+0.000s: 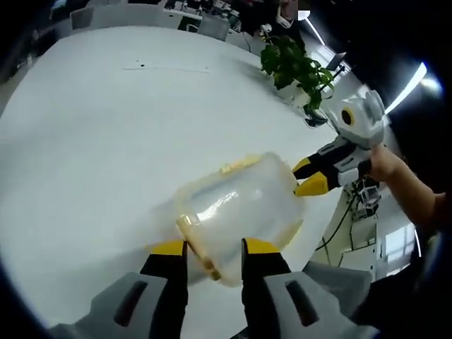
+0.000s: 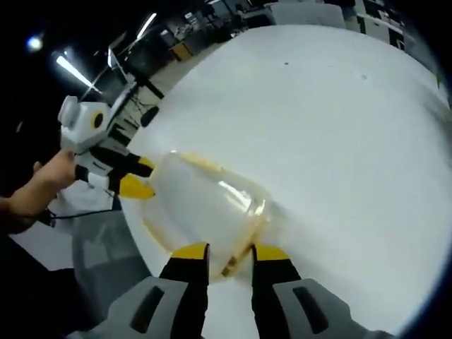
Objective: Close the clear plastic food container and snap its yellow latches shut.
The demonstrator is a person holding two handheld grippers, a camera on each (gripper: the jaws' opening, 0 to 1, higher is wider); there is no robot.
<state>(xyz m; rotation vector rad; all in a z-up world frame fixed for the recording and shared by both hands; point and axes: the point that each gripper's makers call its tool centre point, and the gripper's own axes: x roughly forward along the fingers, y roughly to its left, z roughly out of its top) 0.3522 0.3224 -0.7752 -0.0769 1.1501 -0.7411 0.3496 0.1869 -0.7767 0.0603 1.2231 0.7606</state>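
Note:
The clear plastic container (image 1: pixel 240 201) hangs tilted over the white table, held from both ends. My left gripper (image 1: pixel 215 248) is shut on its near end, with a yellow latch (image 1: pixel 192 236) between the jaws. At the far end my right gripper (image 1: pixel 308 176) comes in from the right, its yellow tips closed on the container's rim. In the right gripper view the container (image 2: pixel 205 201) lies ahead of my right gripper (image 2: pixel 231 253), which clamps the end with a yellow latch (image 2: pixel 229 267). Opposite it, my left gripper (image 2: pixel 134 176) holds the other end.
The white table (image 1: pixel 106 127) spreads wide to the left and far side, also seen as the table (image 2: pixel 339 106). A green potted plant (image 1: pixel 296 67) stands near its far right edge. A person's hand (image 1: pixel 385 166) holds the right gripper. Chairs (image 1: pixel 212 25) line the far end.

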